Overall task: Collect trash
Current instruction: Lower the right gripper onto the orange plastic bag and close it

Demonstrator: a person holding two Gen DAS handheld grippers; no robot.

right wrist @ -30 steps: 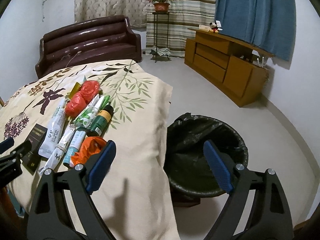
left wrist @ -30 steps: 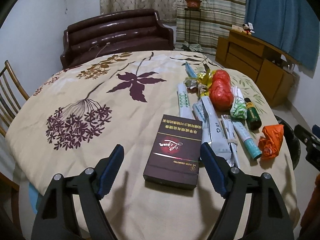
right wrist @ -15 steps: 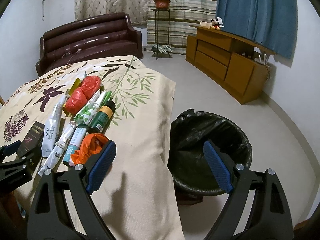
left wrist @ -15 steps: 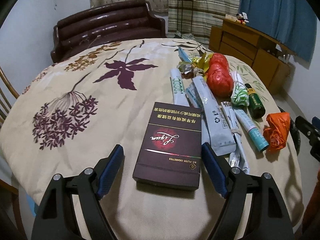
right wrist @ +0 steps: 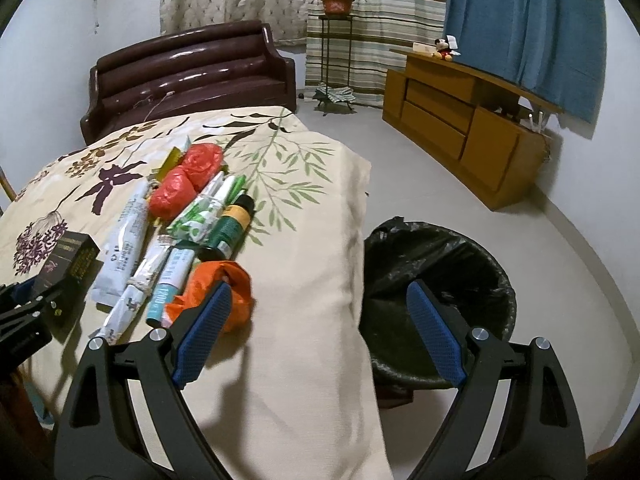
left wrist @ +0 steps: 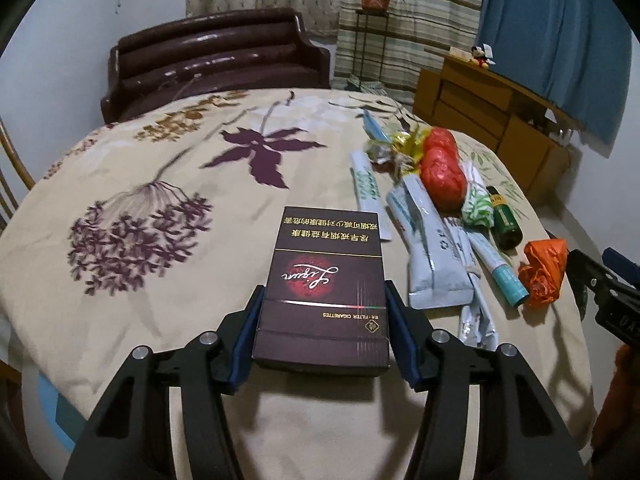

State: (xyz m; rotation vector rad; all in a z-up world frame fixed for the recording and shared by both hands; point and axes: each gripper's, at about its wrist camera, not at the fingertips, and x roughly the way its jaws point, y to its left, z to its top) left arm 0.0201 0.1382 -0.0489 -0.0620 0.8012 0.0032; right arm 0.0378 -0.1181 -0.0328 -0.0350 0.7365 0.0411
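Left gripper (left wrist: pixel 322 320): jaws closed in on the near end of the carton (left wrist: pixel 326 280), one blue pad against each long side. Contact looks made on both sides, though the fisheye view leaves the firmness of the squeeze uncertain. The carton lies flat on the tablecloth (left wrist: pixel 160 160), near the table's front edge, not lifted.

Right gripper (right wrist: pixel 320 332): jaws wide apart, holding nothing. It hovers at the table's right edge, its left pad just in front of the orange bag (right wrist: pixel 224 292), with the bin (right wrist: pixel 440 280) on the floor below and beyond.

Remaining trash lies in a loose row on the cloth to the right of the carton: tubes (left wrist: pixel 432 252), a red bag (left wrist: pixel 442 168), a green bottle (left wrist: pixel 505 220) and the orange bag.

Handling assessment: the carton is cardboard, likely light and fairly stiff, with flat parallel sides that suit a pinch across its width. If empty it may crush under hard pressure; moderate force is advised. Held at one end, the far end may droop, so a grip nearer mid-length would be steadier. The bags are soft and will compress; the tubes appear smooth and may slide.
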